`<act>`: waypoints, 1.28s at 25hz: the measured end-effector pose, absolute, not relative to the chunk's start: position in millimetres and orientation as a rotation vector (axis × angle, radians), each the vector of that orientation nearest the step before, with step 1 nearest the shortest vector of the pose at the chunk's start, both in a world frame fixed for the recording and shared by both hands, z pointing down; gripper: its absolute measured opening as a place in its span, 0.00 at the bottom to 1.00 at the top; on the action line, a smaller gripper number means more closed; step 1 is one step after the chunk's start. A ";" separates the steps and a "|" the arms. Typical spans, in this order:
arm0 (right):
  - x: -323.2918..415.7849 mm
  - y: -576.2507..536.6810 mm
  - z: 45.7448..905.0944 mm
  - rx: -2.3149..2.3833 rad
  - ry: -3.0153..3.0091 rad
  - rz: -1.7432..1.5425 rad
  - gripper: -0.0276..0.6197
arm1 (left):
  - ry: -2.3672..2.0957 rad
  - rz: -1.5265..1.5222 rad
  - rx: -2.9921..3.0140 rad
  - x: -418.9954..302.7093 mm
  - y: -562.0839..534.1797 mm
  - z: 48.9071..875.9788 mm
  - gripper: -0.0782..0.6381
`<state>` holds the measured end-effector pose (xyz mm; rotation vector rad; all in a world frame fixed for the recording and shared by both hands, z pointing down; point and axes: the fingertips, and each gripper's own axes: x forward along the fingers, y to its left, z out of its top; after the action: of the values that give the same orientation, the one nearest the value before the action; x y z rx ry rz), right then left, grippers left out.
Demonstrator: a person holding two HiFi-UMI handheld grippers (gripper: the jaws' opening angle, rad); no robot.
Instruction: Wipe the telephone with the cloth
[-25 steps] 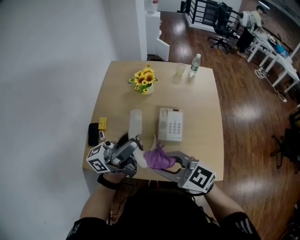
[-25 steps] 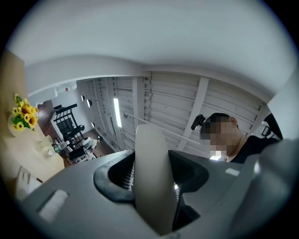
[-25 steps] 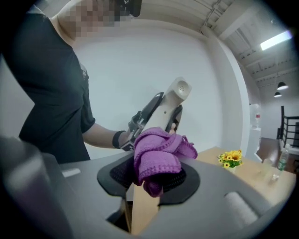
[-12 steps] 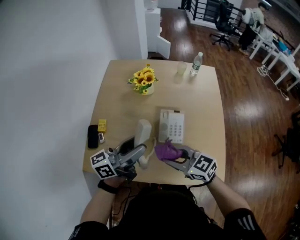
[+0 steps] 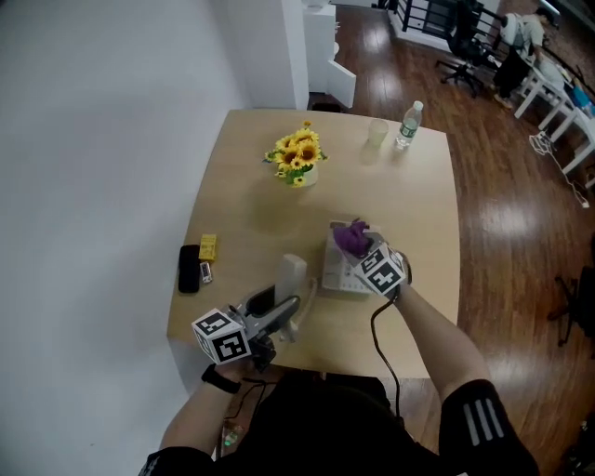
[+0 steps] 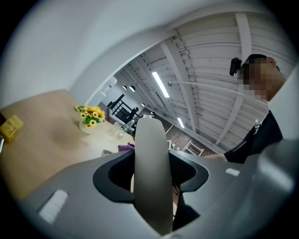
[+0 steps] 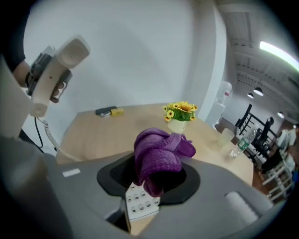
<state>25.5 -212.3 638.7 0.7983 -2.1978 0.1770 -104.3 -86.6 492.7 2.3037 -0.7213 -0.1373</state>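
A pale wooden table (image 5: 251,214) stands against a plain white wall (image 5: 102,139) on a dark, glossy plank floor (image 5: 521,214). Beyond it, further back, are a black railing (image 5: 423,14), black office chairs (image 5: 462,42) and white desks (image 5: 548,102). Overhead, strip lights (image 6: 160,84) run between white ceiling beams (image 6: 180,74) — bright, even light.

Head view looks steeply down on whole table (image 5: 251,214); gripper views ride close behind jaws, low, both catching sunflowers (image 6: 89,115).
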 end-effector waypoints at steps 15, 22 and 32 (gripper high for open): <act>-2.1 -248.5 715.0 0.550 -1.888 -0.031 0.26 | -0.833 -0.101 2.216 -112.5 -87.4 518.9 0.41; -4.4 -182.9 731.3 0.400 -1.783 -0.224 0.26 | -0.828 -0.116 2.220 -115.5 -92.0 517.8 0.41; -17.8 -108.9 753.7 0.321 -1.802 -0.191 0.26 | -0.817 -0.077 2.232 -113.9 -88.2 524.5 0.41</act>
<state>-17.8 -108.9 753.7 0.3213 -1.8024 -0.1915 -113.9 -88.2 524.5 2.2317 -0.8170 -0.0767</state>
